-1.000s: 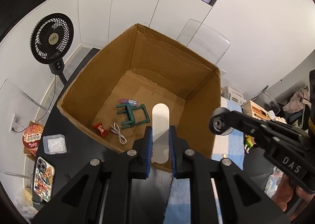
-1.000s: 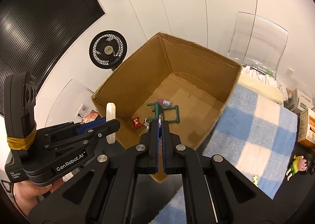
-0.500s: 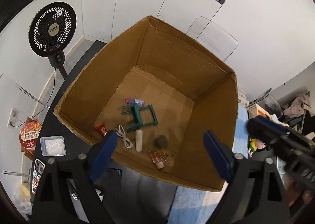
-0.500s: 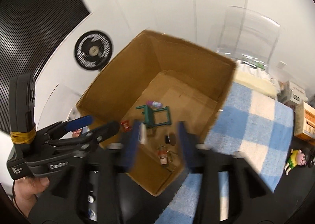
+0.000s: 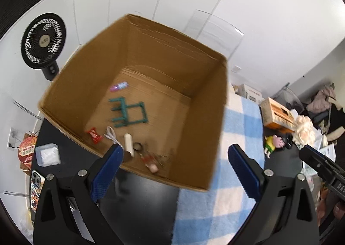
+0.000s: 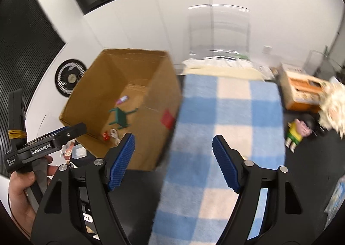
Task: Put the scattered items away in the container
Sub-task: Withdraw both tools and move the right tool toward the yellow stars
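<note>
An open cardboard box point(image 5: 207, 98) stands ahead in the left wrist view, holding a green toy stool point(image 5: 129, 113), a white oval piece point(image 5: 129, 141), a red wrapper point(image 5: 94, 135), a white cable point(image 5: 111, 134), a pink tube point(image 5: 120, 86) and keys point(image 5: 151, 159). My left gripper point(image 5: 174, 171) is open and empty just before the box's near rim. My right gripper point(image 6: 173, 163) is open and empty over the blue checked cloth point(image 6: 226, 128), to the right of the box point(image 6: 151, 111). A small doll point(image 6: 298, 130) lies on the dark table at right; it also shows in the left wrist view point(image 5: 273, 141).
A black fan point(image 5: 43, 40) stands left of the box. A phone point(image 5: 36, 186), a clear plastic case point(image 5: 47, 154) and a snack bowl point(image 5: 27, 148) lie at left. An orange carton point(image 6: 306, 89) and clutter sit at right. A clear chair point(image 6: 218, 29) stands behind.
My left gripper opened and dropped the white oval piece into the box. My right gripper opened too, dropping its items in the box, and swung right over the checked cloth.
</note>
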